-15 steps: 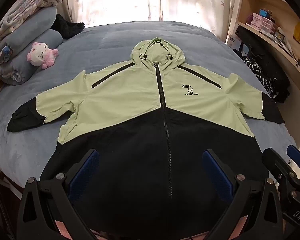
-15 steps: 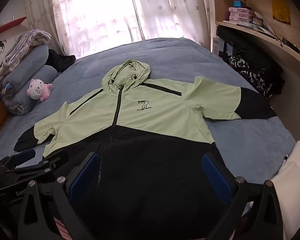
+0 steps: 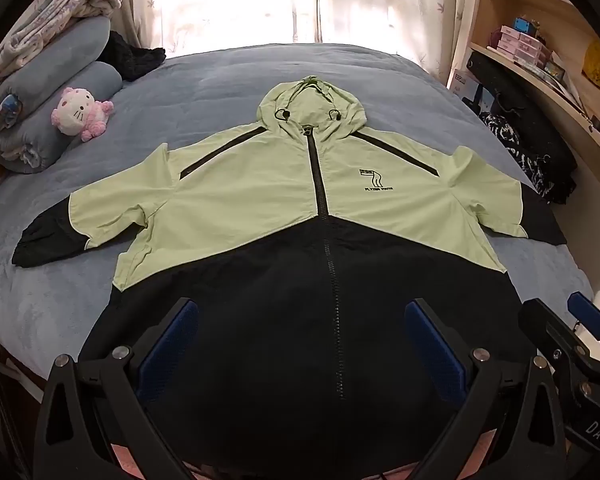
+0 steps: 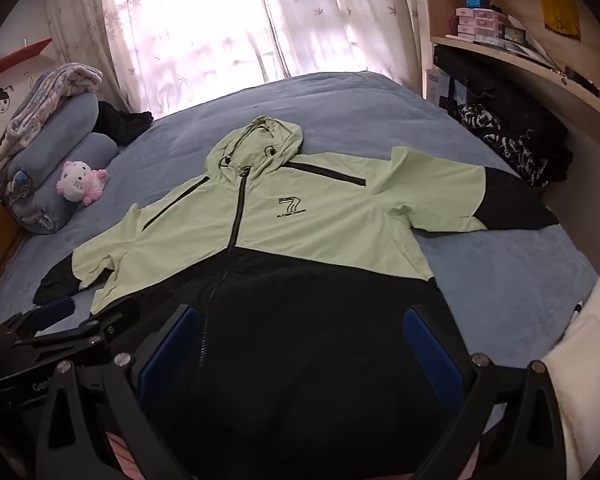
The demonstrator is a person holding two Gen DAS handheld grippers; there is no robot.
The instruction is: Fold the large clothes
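Observation:
A hooded jacket (image 3: pixel 260 192), light green above and black below, lies zipped and spread flat, face up, on the blue-grey bed (image 3: pixel 228 92). Its hood points toward the window and both sleeves stretch out sideways. My left gripper (image 3: pixel 300 308) hovers open over the black hem area, with nothing between its blue pads (image 3: pixel 168 344). My right gripper (image 4: pixel 302 314) is open too, above the same jacket (image 4: pixel 332 224) a little right of the zipper. Each gripper shows in the other's view: the right gripper (image 3: pixel 556 308) at the edge, the left gripper (image 4: pixel 88 312) near the left sleeve cuff.
Rolled grey bedding (image 3: pixel 48 92) and a pink-and-white plush toy (image 3: pixel 80 114) sit at the bed's far left. A dark garment (image 3: pixel 136 54) lies by the curtains. Black bags and clothes (image 4: pixel 512 140) line the right side under wooden shelves (image 4: pixel 532 60). A white cushion (image 4: pixel 588 360) is at the near right.

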